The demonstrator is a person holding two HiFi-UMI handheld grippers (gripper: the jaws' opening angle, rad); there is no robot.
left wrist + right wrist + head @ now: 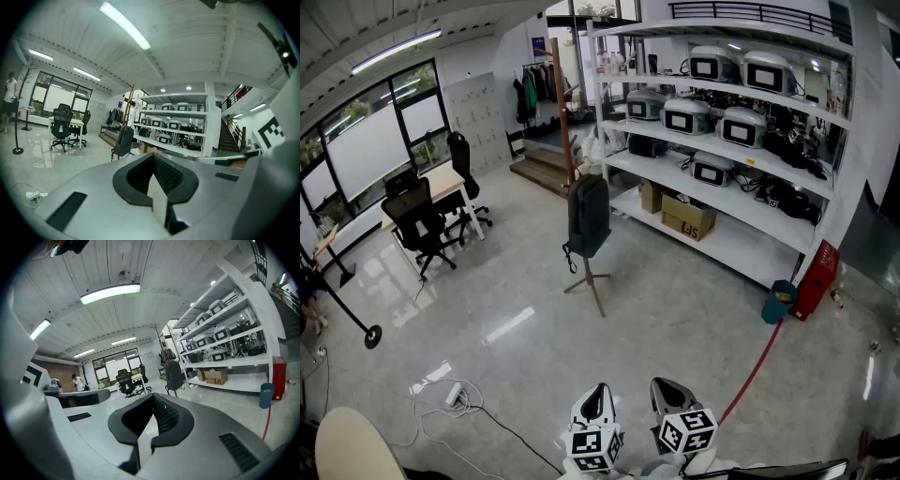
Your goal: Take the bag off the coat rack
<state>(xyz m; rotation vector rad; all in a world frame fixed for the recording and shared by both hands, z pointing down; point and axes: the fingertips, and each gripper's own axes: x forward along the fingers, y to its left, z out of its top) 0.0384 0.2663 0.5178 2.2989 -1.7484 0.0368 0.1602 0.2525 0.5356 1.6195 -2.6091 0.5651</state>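
Observation:
A dark grey backpack (588, 216) hangs on a brown wooden coat rack (564, 112) that stands in the middle of the room, some way ahead of me. Both grippers sit low at the bottom of the head view, far from the bag. My left gripper (597, 394) is shut and holds nothing. My right gripper (667, 386) is also shut and empty. In the left gripper view the bag (124, 140) shows small beyond the closed left gripper (153, 156). The right gripper view shows the bag (174, 373) beyond the closed right gripper (153, 395).
White shelving (727, 202) with equipment and cardboard boxes runs behind and right of the rack. Office chairs (420, 220) and a desk stand at left. A power strip (453, 394) with cable lies on the floor near me, a red cable (759, 366) at right. A person (9, 96) stands far off.

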